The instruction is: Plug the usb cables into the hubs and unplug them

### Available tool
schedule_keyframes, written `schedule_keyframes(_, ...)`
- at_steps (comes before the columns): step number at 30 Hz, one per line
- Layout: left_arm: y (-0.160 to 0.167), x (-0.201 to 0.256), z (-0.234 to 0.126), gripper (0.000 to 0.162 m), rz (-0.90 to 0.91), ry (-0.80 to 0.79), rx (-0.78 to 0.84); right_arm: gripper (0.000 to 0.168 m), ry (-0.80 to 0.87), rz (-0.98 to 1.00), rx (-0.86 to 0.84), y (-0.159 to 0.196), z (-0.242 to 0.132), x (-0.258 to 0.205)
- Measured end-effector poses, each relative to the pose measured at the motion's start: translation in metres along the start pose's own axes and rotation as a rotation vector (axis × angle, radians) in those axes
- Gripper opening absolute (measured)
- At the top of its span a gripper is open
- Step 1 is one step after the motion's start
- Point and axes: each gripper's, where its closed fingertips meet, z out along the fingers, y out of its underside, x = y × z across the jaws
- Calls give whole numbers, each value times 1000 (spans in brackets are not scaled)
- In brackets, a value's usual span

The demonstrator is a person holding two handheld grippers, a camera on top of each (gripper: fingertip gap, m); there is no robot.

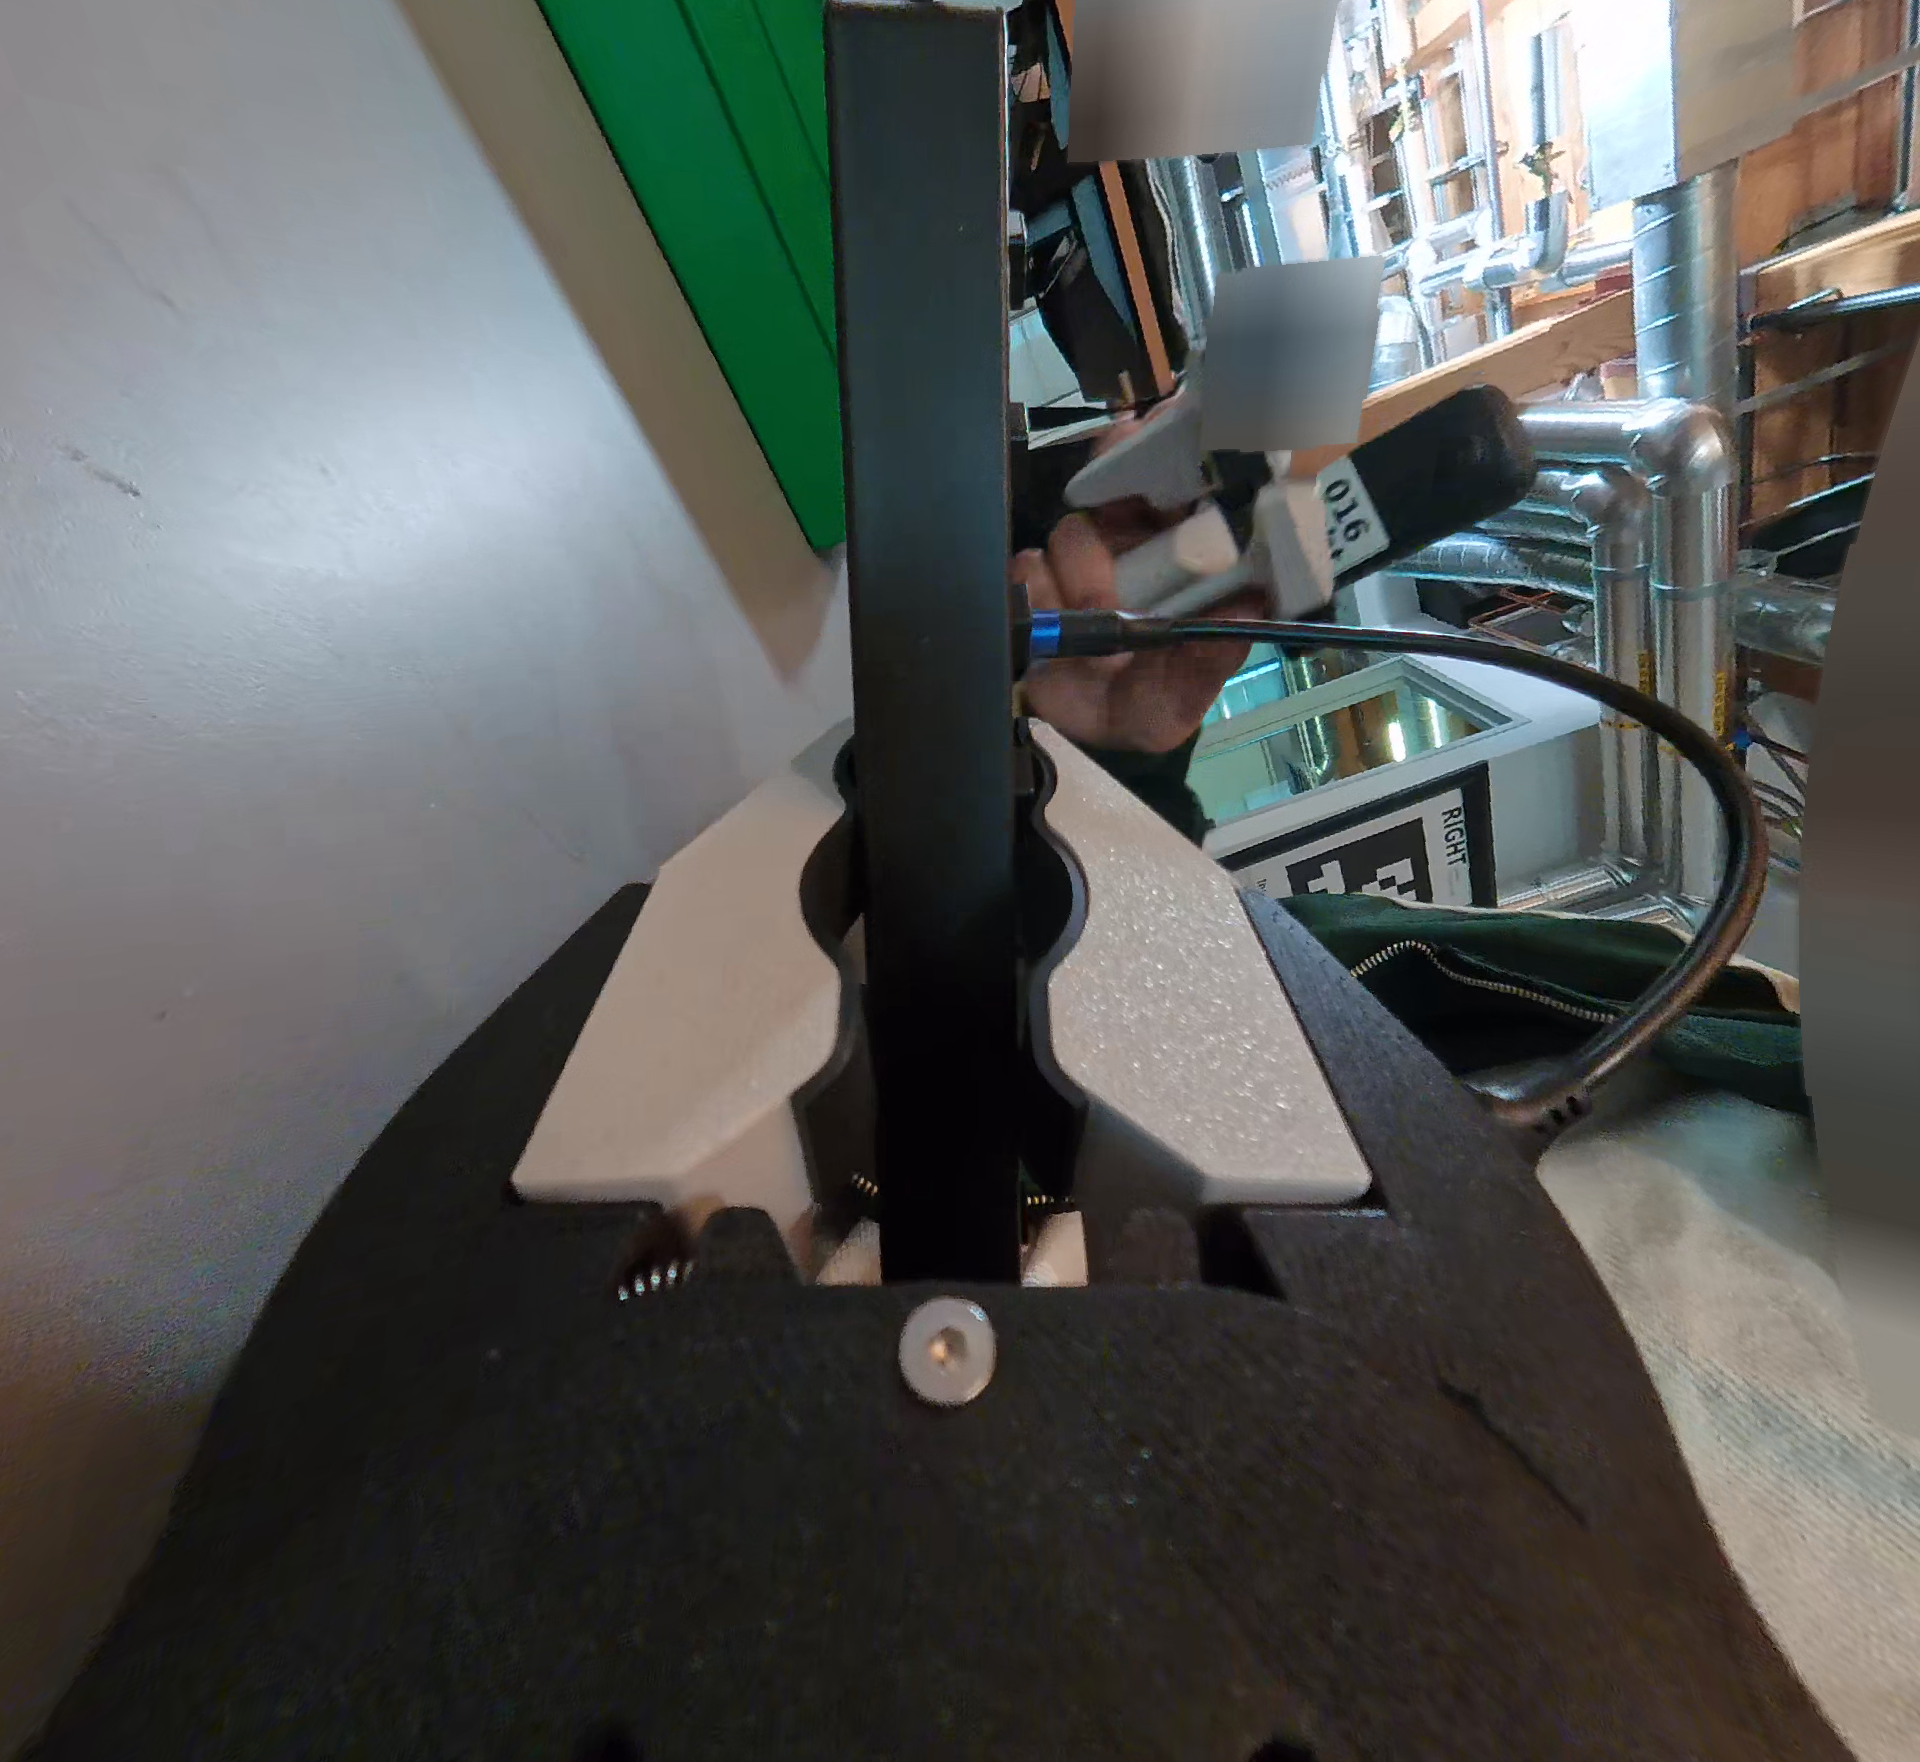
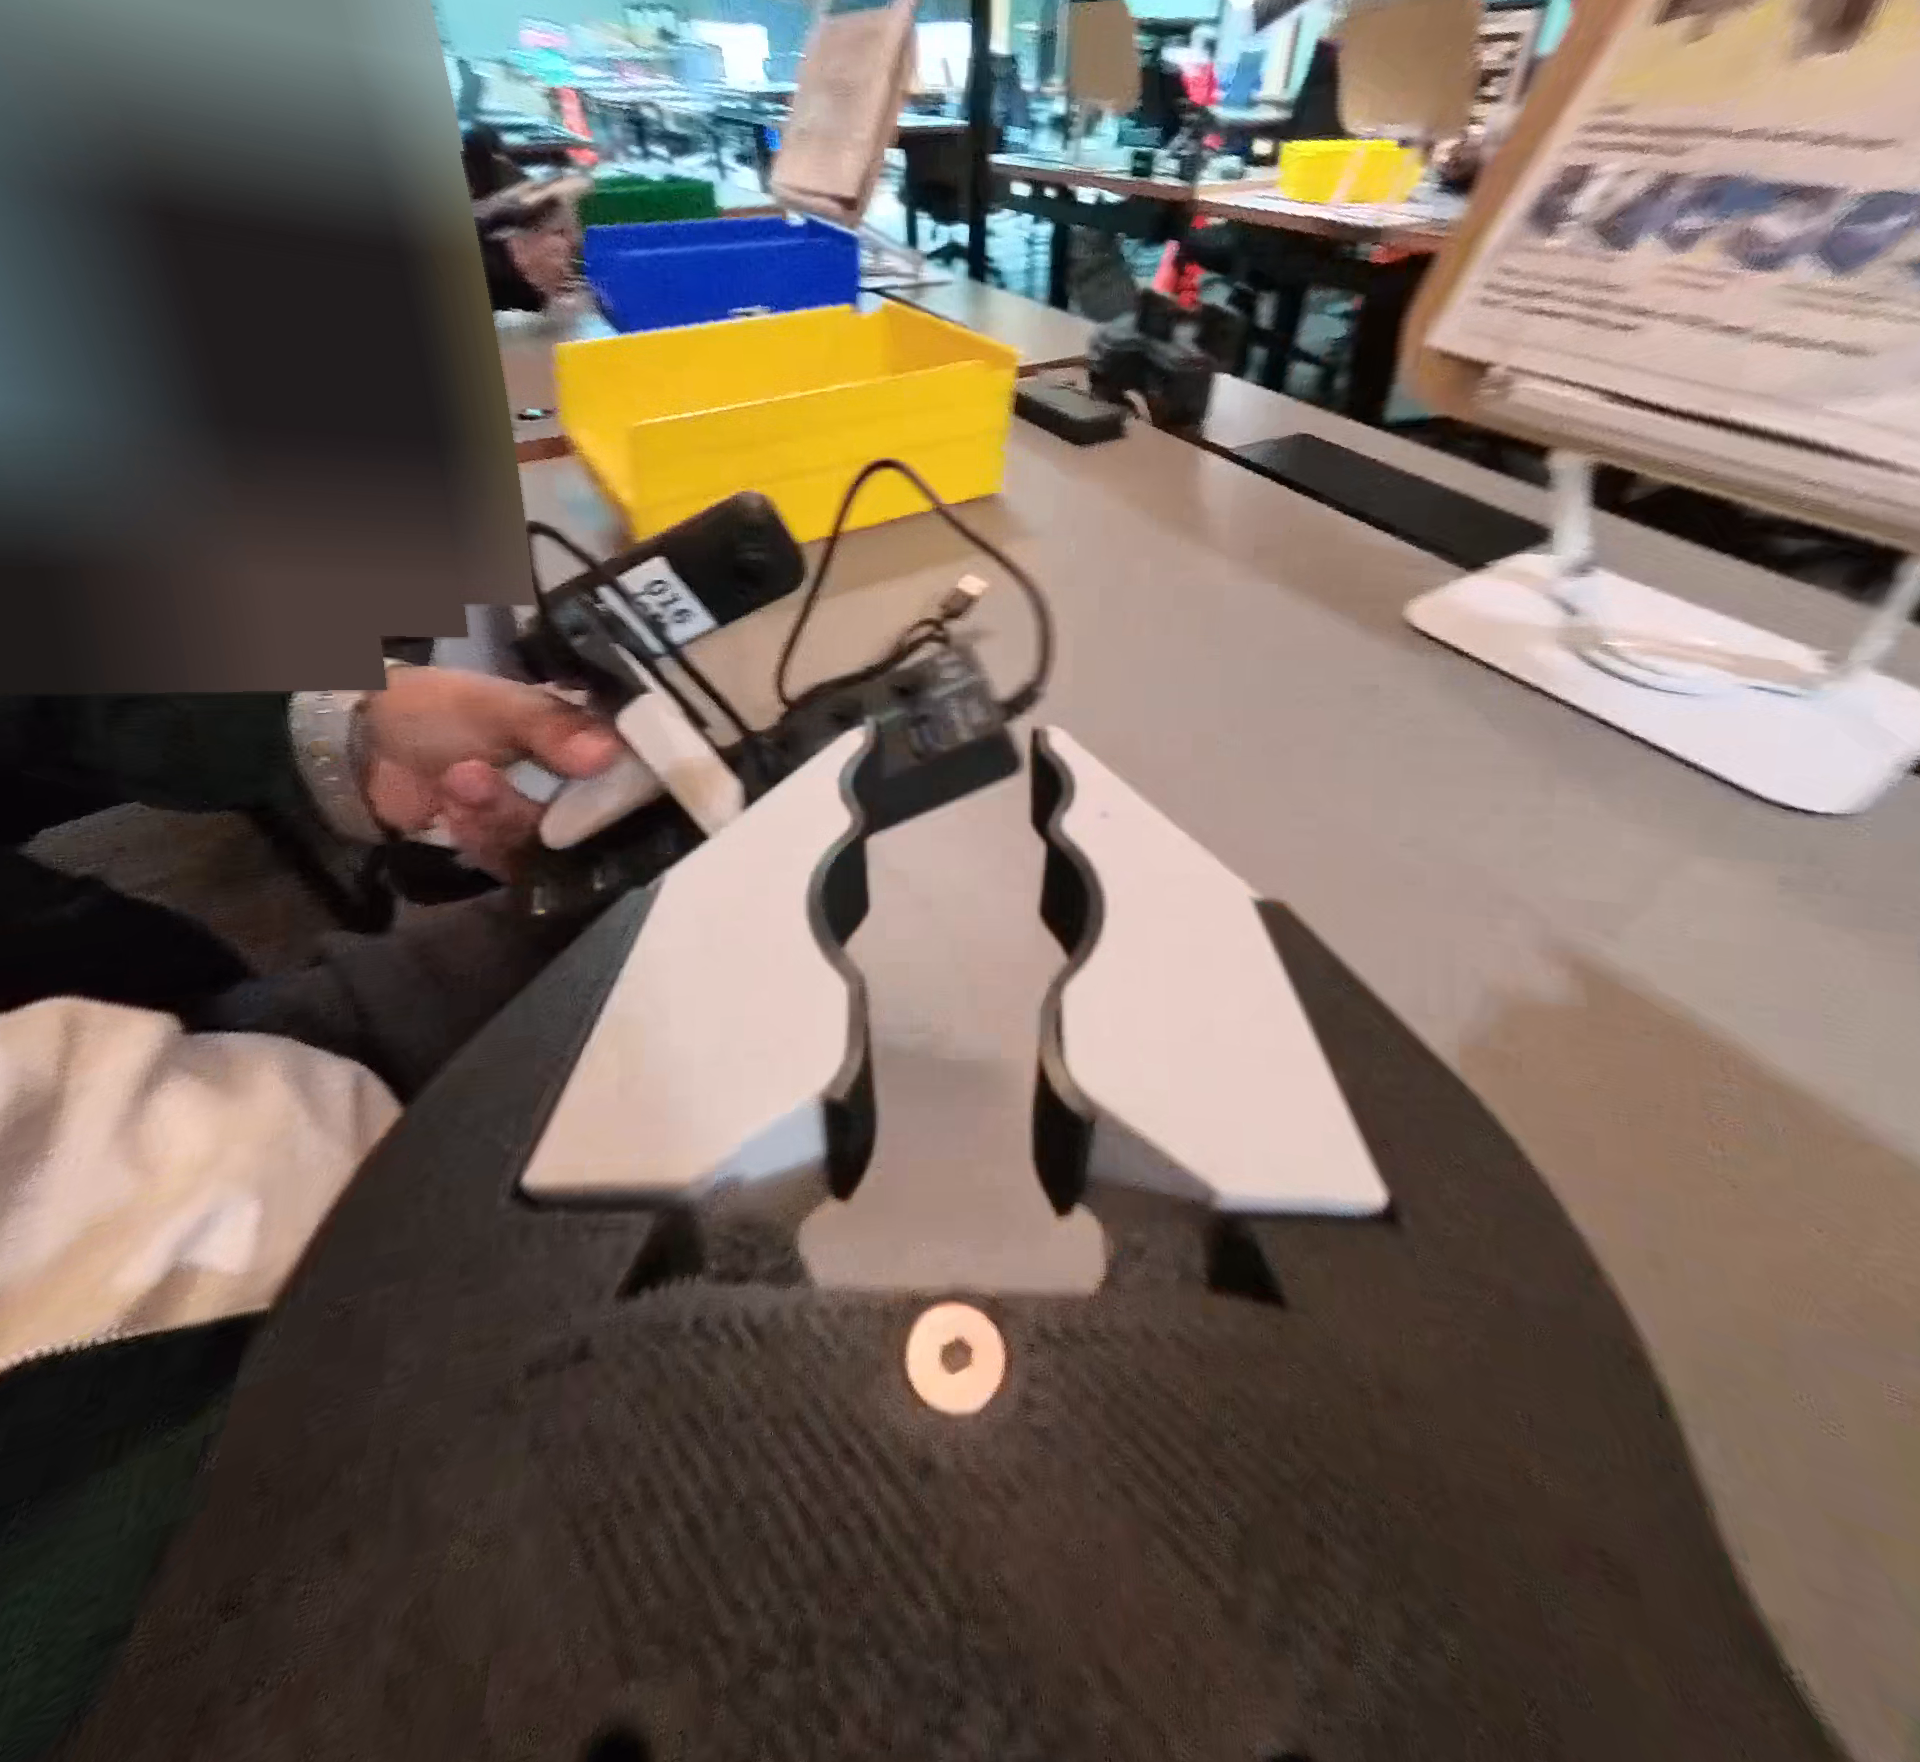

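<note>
My left gripper (image 1: 935, 756) is shut on a long black usb hub (image 1: 920, 465), which stands up between its white fingers (image 1: 1164, 985). A black usb cable (image 1: 1558, 673) with a blue collar is plugged into the hub's right side and loops down to the right. My right gripper (image 2: 951, 738) is open and empty, low over the table, its tips on either side of the hub's end (image 2: 940, 720). The left gripper (image 2: 665, 756), held by a hand, shows in the right wrist view. A loose usb plug (image 2: 968, 592) on a black cable (image 2: 914, 486) lies just beyond the hub.
A yellow bin (image 2: 790, 403) and a blue bin (image 2: 717, 268) stand behind the cables on the grey table (image 2: 1299, 673). A white stand (image 2: 1662, 704) carrying a printed board is at the right. A black flat pad (image 2: 1382, 486) lies beyond. A green panel (image 1: 675, 154) shows in the left wrist view.
</note>
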Motion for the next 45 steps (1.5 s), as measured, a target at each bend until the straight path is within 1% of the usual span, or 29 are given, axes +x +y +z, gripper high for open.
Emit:
schedule_keyframes(2, 1, 2, 0, 23, -9, 14, -4, 35, -73, -9, -4, 17, 20, -21)
schedule_keyframes(5, 4, 5, 0, 23, -23, 37, -16, 34, -129, -63, 8, 26, 34, -43)
schedule_keyframes(7, 7, 8, 2, 23, -25, 53, -34, 2, -163, -153, -8, 30, 37, -57)
schedule_keyframes(8, 9, 9, 3, 23, -26, 63, -44, 0, -158, -191, -28, 34, 40, -59)
schedule_keyframes(10, 11, 12, 5, 23, -31, 80, -49, 0, -115, -227, -56, 43, 45, -56)
schedule_keyframes(12, 11, 11, 4, 23, -38, 83, -45, 4, -98, -238, -36, 43, 46, -55)
schedule_keyframes(13, 11, 11, 4, 23, -37, 81, -49, 14, -86, -242, -28, 42, 46, -54)
schedule_keyframes(15, 12, 10, 5, 23, -34, 77, -51, 23, -57, -283, -19, 40, 46, -52)
schedule_keyframes(17, 14, 11, 6, 23, -34, 85, -61, 24, -48, -323, -22, 41, 46, -52)
schedule_keyframes(19, 19, 10, 8, 23, -16, 74, -90, 21, -37, -323, -28, 45, 47, -51)
schedule_keyframes(21, 26, 9, 11, 24, 3, 64, -119, 28, -12, -312, -9, 47, 49, -49)
schedule_keyframes(22, 26, 9, 12, 24, 3, 63, -118, 27, -19, -318, 12, 48, 49, -52)
schedule_keyframes(24, 26, 7, 11, 23, 5, 52, -122, 10, -45, -317, 32, 50, 50, -58)
schedule_keyframes(25, 26, 5, 10, 23, 13, 41, -123, 6, -40, -311, 31, 52, 51, -59)
schedule_keyframes(30, 24, 2, 8, 24, 40, 19, -128, 6, -5, -323, 46, 53, 53, -59)
schedule_keyframes(33, 35, -3, 11, 23, 83, -21, -184, 7, -54, -282, 40, 56, 55, -65)
schedule_keyframes(35, 41, -6, 13, 23, 123, -48, -212, 7, -86, -303, 32, 60, 54, -71)
schedule_keyframes(37, 42, -6, 13, 23, 129, -52, -219, 7, -92, -338, 41, 60, 53, -72)
schedule_keyframes(45, 45, -5, 13, 22, 141, -41, -235, 5, -121, -305, 43, 62, 53, -75)
